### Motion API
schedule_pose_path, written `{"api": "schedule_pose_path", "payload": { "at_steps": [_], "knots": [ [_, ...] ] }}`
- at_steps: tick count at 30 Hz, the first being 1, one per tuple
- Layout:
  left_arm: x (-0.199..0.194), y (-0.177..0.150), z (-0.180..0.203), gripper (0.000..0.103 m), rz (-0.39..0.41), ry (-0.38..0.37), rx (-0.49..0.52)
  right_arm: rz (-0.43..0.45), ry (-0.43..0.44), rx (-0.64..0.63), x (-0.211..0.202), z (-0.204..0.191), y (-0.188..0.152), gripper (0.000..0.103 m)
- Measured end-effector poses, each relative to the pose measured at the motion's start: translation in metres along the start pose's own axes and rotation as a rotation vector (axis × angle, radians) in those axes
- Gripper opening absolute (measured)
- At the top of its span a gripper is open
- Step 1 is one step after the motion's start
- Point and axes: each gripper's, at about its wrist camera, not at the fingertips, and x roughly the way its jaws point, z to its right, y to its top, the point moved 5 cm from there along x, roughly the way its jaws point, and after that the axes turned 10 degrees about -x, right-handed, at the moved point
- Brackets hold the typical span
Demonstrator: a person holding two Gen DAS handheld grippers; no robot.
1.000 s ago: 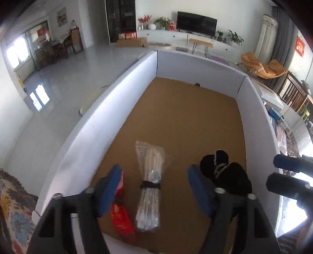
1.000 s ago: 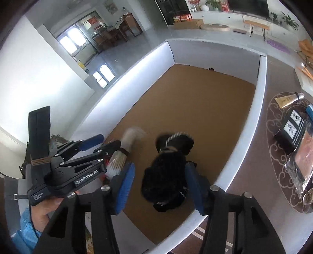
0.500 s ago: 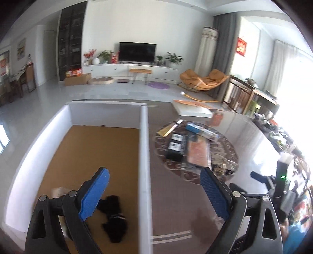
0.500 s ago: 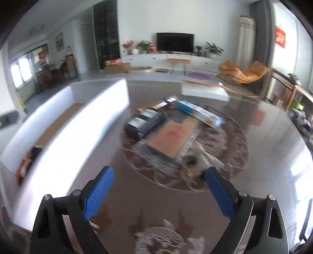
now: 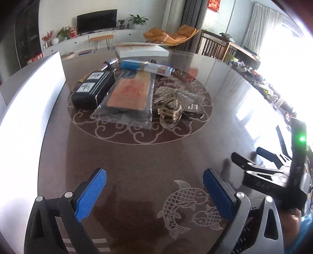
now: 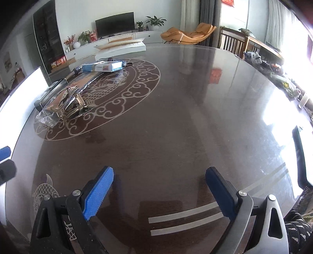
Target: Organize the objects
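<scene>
Grippers have both swung away from the white-walled tray [image 5: 29,101] to the pile on the glossy table [image 6: 176,117]. Left gripper [image 5: 154,193] is opening, empty; right gripper [image 6: 159,193] spread, empty. Black box [image 5: 92,88], orange packet [image 5: 129,93] and gold clip [image 5: 169,111] wait beside the tray.

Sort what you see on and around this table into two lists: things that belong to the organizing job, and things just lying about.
Job:
black box
flat orange packet
blue box
gold clip
white bin

Lying about, probably:
white carton
orange lounge chair
television
</scene>
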Motion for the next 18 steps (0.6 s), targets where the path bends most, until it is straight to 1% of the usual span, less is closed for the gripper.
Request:
{"api": "schedule_pose_path", "payload": {
  "at_steps": [3,7,10,11,14,18],
  "knots": [
    [0.012,0.001,-0.015,0.101,-0.002,0.031,-0.014,0.0,-0.009,-0.01,-0.003,0.0,-0.001,0.096],
    [0.02,0.003,-0.027,0.101,0.002,0.058,-0.018,-0.001,-0.014,-0.02,0.002,-0.006,-0.002,0.103],
    [0.031,0.001,-0.033,0.101,-0.007,0.082,-0.017,0.007,-0.015,-0.02,0.001,-0.007,-0.003,0.103],
    [0.03,0.001,-0.033,0.101,0.01,0.096,-0.002,0.01,-0.016,-0.02,0.0,-0.008,-0.003,0.103],
    [0.035,-0.001,-0.031,0.102,0.018,0.13,0.04,0.022,-0.02,-0.018,0.0,-0.008,-0.005,0.103],
    [0.034,-0.001,-0.03,0.102,0.021,0.126,0.045,0.034,-0.029,-0.012,-0.002,-0.008,-0.006,0.103]
  ]
}}
